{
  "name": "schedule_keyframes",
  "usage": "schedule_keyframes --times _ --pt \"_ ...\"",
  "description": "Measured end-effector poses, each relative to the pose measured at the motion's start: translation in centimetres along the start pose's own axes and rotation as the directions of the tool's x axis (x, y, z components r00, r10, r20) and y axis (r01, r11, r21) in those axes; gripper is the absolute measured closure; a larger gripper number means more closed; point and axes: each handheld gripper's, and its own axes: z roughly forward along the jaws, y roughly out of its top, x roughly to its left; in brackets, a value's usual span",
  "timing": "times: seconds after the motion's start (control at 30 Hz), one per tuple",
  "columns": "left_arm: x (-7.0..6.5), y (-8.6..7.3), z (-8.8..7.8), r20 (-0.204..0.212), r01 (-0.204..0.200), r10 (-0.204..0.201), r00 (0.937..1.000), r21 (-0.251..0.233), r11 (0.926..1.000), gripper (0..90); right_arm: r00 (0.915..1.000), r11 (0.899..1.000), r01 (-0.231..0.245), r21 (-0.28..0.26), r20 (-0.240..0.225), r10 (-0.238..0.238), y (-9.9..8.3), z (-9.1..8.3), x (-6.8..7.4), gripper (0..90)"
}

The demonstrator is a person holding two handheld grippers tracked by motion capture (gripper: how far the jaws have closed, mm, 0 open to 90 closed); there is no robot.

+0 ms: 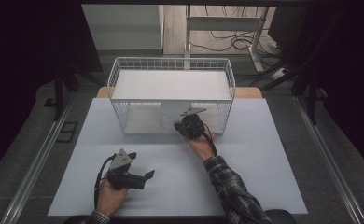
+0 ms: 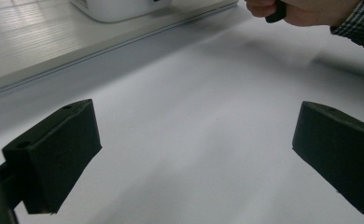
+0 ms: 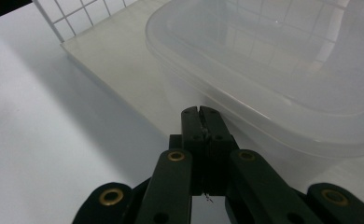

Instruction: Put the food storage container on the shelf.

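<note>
A clear plastic container [image 3: 283, 70] sits inside a white wire basket [image 1: 119, 79] that lies with its open side toward me. My right gripper [image 1: 180, 124] is at the basket's opening. In the right gripper view its jaws [image 3: 201, 112] are pressed together, shut, with nothing visible between them. Their tips stand just short of the container's rim. My left gripper [image 1: 142, 164] rests low over the white table at the front left, held in a hand. Its jaws [image 2: 194, 140] are wide open with bare table between them.
The basket's pale floor board [image 3: 119, 56] lies flush on the white table top [image 1: 255, 154]. The other hand [image 2: 301, 9] and its plaid sleeve show at the top of the left gripper view. Floor rails, cables and a table frame lie beyond the table.
</note>
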Motion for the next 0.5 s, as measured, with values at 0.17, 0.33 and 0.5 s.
schedule_keyframes --times 0.17,0.33,0.5 --pt "-0.04 0.00 0.03 0.000 -0.002 0.002 1.0000 0.003 1.0000 0.5 1.0000 1.000 -0.004 0.003 0.006 0.004 0.05 0.15 -0.17 88.4" --pt "0.01 0.00 -0.01 0.000 0.000 0.000 1.0000 0.000 1.0000 0.5 1.0000 1.000 -0.009 0.000 -0.001 0.009 0.06 -0.05 -0.07 83.9" --pt "0.01 0.00 -0.04 0.001 0.002 -0.002 1.0000 -0.002 1.0000 0.4 0.9999 1.000 0.001 -0.004 -0.010 -0.001 0.03 -0.30 0.22 75.8"
